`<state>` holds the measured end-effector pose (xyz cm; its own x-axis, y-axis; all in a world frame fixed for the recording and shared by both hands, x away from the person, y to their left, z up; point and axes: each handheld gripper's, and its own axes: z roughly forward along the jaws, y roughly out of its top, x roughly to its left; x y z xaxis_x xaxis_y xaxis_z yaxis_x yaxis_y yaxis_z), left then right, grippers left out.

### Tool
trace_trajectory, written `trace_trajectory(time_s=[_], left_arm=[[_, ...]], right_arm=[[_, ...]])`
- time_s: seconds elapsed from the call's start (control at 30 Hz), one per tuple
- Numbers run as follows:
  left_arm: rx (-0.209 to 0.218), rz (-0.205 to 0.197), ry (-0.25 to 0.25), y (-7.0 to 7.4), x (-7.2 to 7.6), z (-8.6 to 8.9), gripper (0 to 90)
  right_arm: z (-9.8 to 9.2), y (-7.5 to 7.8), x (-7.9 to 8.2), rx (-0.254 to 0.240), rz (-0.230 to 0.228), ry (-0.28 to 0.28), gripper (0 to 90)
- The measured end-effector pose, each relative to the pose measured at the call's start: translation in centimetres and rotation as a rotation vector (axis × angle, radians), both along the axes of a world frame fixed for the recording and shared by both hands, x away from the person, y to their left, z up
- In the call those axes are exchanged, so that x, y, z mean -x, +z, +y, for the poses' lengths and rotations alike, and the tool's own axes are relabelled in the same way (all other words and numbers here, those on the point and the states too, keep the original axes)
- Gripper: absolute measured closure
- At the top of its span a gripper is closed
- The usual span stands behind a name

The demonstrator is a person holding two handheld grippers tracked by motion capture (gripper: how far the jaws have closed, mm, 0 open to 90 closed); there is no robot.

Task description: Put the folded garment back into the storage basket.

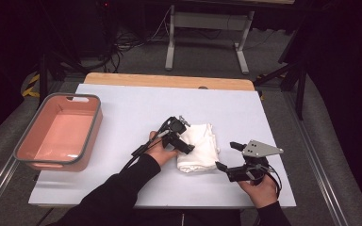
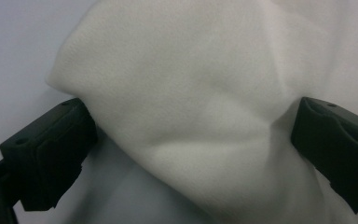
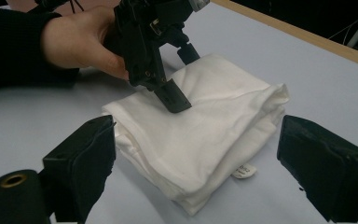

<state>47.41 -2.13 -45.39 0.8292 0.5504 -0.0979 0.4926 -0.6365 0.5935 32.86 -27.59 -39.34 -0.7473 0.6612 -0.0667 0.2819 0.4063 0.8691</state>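
A folded white cloth (image 1: pixel 199 147) lies at the middle of the white table (image 1: pixel 122 108). My left gripper (image 1: pixel 186 135) is set down on its left part. In the left gripper view the two jaws stand wide apart, open (image 2: pixel 191 116), with a bulge of the cloth (image 2: pixel 186 84) rising between them. The right gripper view shows one of that gripper's fingertips (image 3: pixel 175 99) resting on top of the cloth (image 3: pixel 205 135). My right gripper (image 1: pixel 227 155) hovers just right of the cloth, open (image 3: pixel 198 133), its jaws facing the cloth's folded edge without touching it.
A pink bin (image 1: pixel 59 134) with a grey rim stands on the table's left side. A small label (image 3: pixel 243 171) pokes out from under the cloth's near edge. A wooden strip (image 1: pixel 169 81) runs along the far edge of the table.
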Motion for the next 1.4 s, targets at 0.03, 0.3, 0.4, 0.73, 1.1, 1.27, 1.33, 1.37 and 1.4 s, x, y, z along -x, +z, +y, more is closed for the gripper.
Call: trace_trajectory(time_s=[0.03, 0.3, 0.4, 0.73, 1.1, 1.27, 1.33, 1.37, 1.4], left_arm=[[0.001, -0.002, 0.000, 0.0, 0.0, 0.0, 1.6], [0.017, -0.016, -0.008, 0.1, 0.7, -0.3, 11.6], [0.025, -0.017, -0.015, 0.3, 0.9, -0.3, 17.3], [0.042, -0.009, -0.063, 0.9, 1.8, -0.5, 53.6], [0.013, -0.067, -0.084, 1.3, 2.4, -0.9, 66.5], [0.034, -0.043, -0.089, 1.7, 2.1, -0.5, 68.0], [0.053, -0.050, -0.091, 2.1, 2.2, -0.4, 68.3], [0.067, -0.047, -0.088, 2.3, 2.3, -0.3, 68.4], [0.067, -0.047, -0.088, 2.3, 2.3, -0.3, 68.4]], right_arm=[[0.0, 0.0, 0.0, 0.000, 0.000, 0.000, 11.9], [0.1, 0.0, 0.0, 0.009, -0.001, 0.000, 12.6], [0.1, 0.0, 0.0, 0.010, -0.002, -0.002, 12.6], [0.1, -0.1, 0.0, 0.012, -0.002, -0.003, 12.9], [0.0, -0.1, 0.0, 0.012, 0.000, -0.004, 13.9], [-0.2, 0.0, 0.0, 0.008, 0.002, -0.006, 14.1], [-0.3, 0.0, 0.0, 0.008, 0.001, -0.007, 14.3], [-0.3, 0.0, 0.0, 0.009, 0.001, -0.007, 14.3], [-0.3, 0.0, 0.0, 0.008, 0.003, -0.008, 14.4]])
